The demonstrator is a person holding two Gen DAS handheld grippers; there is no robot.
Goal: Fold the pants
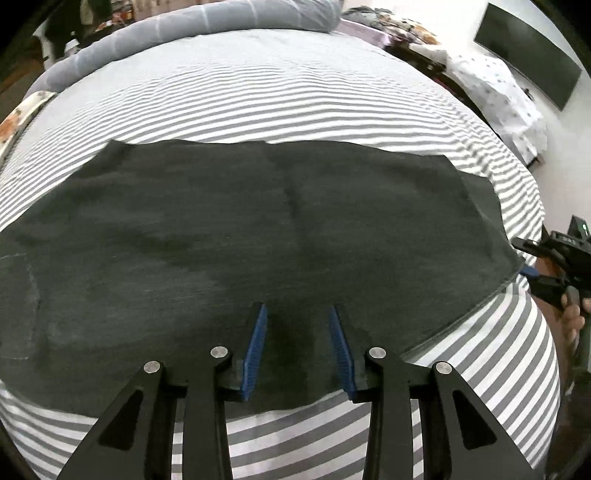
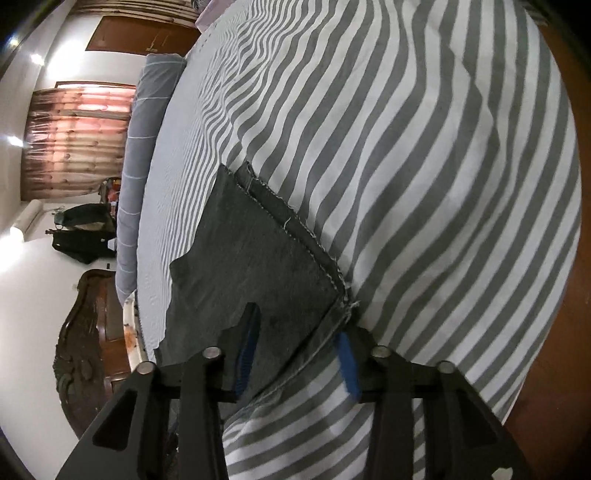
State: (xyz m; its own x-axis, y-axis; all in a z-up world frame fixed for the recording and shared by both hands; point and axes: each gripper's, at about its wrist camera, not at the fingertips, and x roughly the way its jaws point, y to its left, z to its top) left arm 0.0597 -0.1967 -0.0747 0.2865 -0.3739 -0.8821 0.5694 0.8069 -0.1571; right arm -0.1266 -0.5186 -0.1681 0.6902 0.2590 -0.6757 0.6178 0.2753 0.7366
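Dark grey pants (image 1: 221,229) lie spread flat across the striped bedsheet (image 1: 258,99). My left gripper (image 1: 297,306) hovers open over their near edge, with nothing between its blue pads (image 1: 256,350). At the right end of the pants, my right gripper (image 1: 528,266) is held by a hand at the hem. In the right wrist view the stitched hem corner (image 2: 332,280) of the pants (image 2: 258,258) lies between the fingers of my right gripper (image 2: 297,321). One finger (image 2: 247,332) is over the cloth, and the other pad (image 2: 349,363) is beside the hem. A gap shows between pads and cloth.
A grey bolster pillow (image 1: 221,22) runs along the bed's far side. A dark screen (image 1: 528,55) hangs on the wall above a white spotted cloth (image 1: 498,96). A carved wooden headboard (image 2: 88,332) and a curtained window (image 2: 74,136) stand beyond the bed.
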